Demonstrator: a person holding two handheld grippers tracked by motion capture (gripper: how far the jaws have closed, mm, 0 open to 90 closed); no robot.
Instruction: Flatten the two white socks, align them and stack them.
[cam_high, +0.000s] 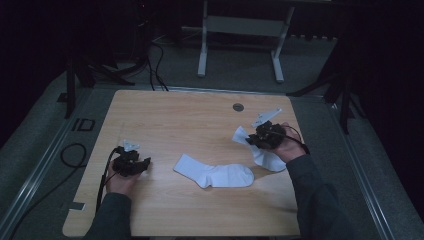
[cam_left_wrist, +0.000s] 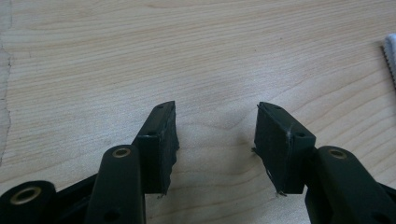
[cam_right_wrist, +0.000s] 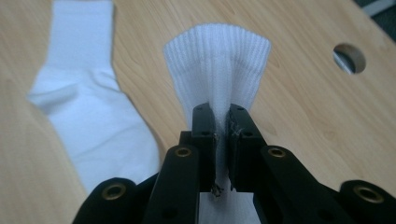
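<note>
Nearest, flat on the wooden table (cam_high: 165, 112) at centre: a white sock (cam_high: 214, 173), untouched. Left of it, the left gripper (cam_left_wrist: 215, 135), jaws parted over bare wood, grasping nothing. Farther right, the right gripper (cam_right_wrist: 223, 140) clenched on a second white sock (cam_right_wrist: 219, 65), ribbed cuff fanning out beyond the pads, rest draped under the hand. Beyond, a round cable hole (cam_high: 238, 107)

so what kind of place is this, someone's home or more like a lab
Most likely a lab or recording studio, not a home. A bare light wooden table with a round cable hole stands on grey carpet among dark stands and loose black cables, and the only things laid out are two white socks.
</note>
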